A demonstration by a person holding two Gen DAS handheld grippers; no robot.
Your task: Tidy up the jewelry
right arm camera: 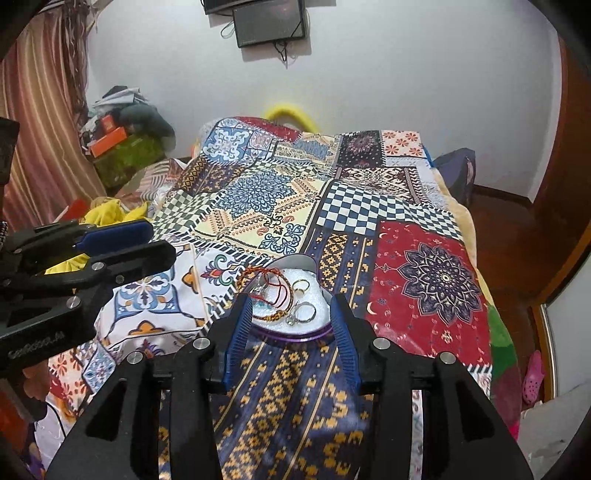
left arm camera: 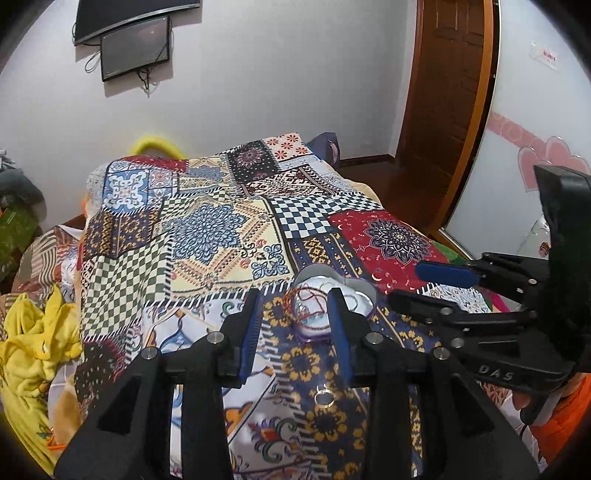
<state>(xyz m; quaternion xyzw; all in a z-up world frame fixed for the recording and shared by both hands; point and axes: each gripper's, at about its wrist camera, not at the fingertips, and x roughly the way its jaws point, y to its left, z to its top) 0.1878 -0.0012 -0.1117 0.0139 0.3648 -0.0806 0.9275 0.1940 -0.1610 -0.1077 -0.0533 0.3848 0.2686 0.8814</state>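
Observation:
A heart-shaped tin (left arm camera: 364, 293) (right arm camera: 295, 264) with a white lining sits on the patterned bedspread. It holds red cord bracelets (right arm camera: 275, 291), a gold ring (right arm camera: 301, 285) and silver rings (right arm camera: 304, 312). A loose gold ring (left arm camera: 325, 398) lies on the cloth just below my left gripper (left arm camera: 295, 314), which is open and empty in front of the tin. My right gripper (right arm camera: 290, 314) is open and empty, its fingers on either side of the tin's near edge. Each gripper also shows in the other's view, the right one (left arm camera: 424, 282) and the left one (right arm camera: 155, 242).
The patchwork bedspread (right arm camera: 369, 214) covers the bed. Yellow clothes (left arm camera: 33, 332) lie at the left. A wooden door (left arm camera: 450, 85) stands at the right. A dark screen (right arm camera: 271, 22) hangs on the far wall. Clutter and boxes (right arm camera: 118, 136) sit by the curtain.

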